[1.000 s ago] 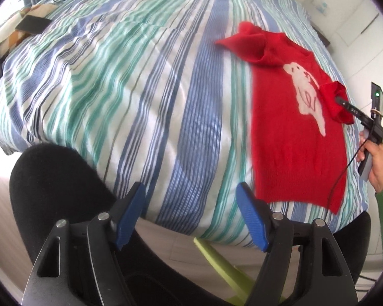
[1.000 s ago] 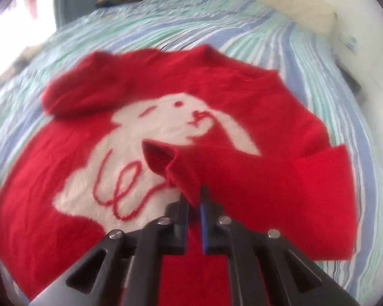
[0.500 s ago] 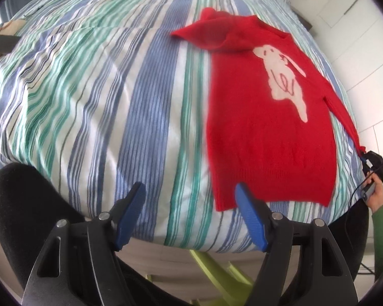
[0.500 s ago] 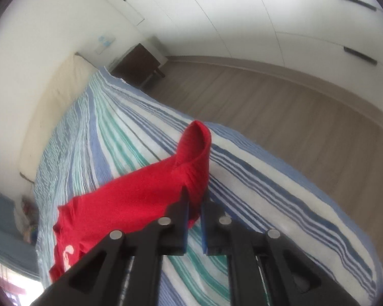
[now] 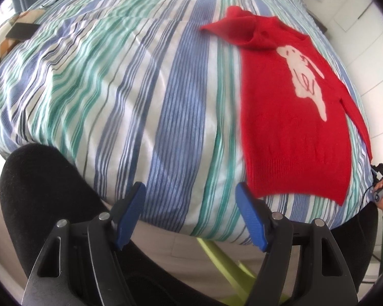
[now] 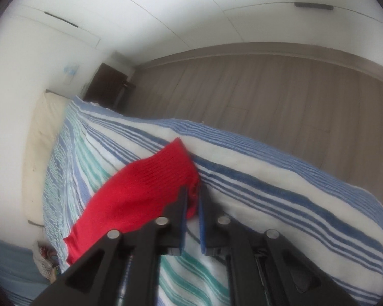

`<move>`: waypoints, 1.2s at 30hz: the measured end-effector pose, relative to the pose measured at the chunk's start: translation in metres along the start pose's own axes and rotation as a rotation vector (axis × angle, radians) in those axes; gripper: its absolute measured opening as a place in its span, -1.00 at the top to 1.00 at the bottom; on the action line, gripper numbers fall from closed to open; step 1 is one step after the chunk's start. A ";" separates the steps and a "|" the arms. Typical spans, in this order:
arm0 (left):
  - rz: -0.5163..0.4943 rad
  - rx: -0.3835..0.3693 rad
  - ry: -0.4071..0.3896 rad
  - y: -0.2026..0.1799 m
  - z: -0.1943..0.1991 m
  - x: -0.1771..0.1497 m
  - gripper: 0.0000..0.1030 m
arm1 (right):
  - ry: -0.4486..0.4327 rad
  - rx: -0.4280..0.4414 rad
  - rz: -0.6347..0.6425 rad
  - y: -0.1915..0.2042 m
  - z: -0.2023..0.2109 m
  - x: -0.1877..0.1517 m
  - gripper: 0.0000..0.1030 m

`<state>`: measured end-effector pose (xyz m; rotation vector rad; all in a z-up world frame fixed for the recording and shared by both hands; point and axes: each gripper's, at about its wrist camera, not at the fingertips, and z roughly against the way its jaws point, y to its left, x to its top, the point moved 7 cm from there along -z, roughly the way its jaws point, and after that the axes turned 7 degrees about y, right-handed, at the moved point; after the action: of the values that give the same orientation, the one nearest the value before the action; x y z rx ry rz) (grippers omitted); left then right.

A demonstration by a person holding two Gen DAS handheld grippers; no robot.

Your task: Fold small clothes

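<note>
A small red sweater (image 5: pixel 296 127) with a white rabbit on its front lies face up on the right side of the striped bed. Its far sleeve is bunched near the collar. Its near sleeve (image 5: pixel 357 117) is stretched out to the bed's right edge. My right gripper (image 6: pixel 192 191) is shut on that sleeve's cuff (image 6: pixel 150 186) at the bed edge; it also shows small in the left wrist view (image 5: pixel 381 176). My left gripper (image 5: pixel 191 193) is open and empty, held off the near edge of the bed, left of the sweater's hem.
The bed (image 5: pixel 115 76) has a blue, green and white striped cover. A pillow (image 6: pixel 40 132) lies at its head. A dark nightstand (image 6: pixel 107 84) stands beside it on the wooden floor (image 6: pixel 268 91). A black chair (image 5: pixel 46 191) and a lime green object (image 5: pixel 224 267) are below the left gripper.
My right gripper has pulled the sleeve off the sweater's front and out sideways to the bed's right edge. The left gripper has stayed open and shifted slightly.
</note>
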<state>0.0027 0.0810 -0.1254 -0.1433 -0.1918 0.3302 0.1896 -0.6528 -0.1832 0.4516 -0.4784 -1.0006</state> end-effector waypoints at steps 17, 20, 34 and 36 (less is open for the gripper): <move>-0.323 -0.040 -0.210 -0.080 0.023 0.141 -0.48 | -0.016 0.051 0.760 0.107 0.081 -0.190 -0.22; -0.476 -0.077 -0.168 -0.122 0.007 0.169 -0.45 | 0.050 0.053 0.843 0.107 0.057 -0.243 -0.22; -0.357 -0.126 0.061 -0.168 -0.072 0.304 0.10 | 0.139 0.080 0.938 0.118 0.038 -0.279 -0.22; -0.381 -0.095 0.073 -0.176 -0.078 0.310 0.10 | 0.153 0.082 0.927 0.117 0.034 -0.278 -0.22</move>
<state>0.3608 0.0112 -0.1210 -0.2083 -0.1586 -0.0636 0.1235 -0.3596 -0.1374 0.3167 -0.5143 -0.0531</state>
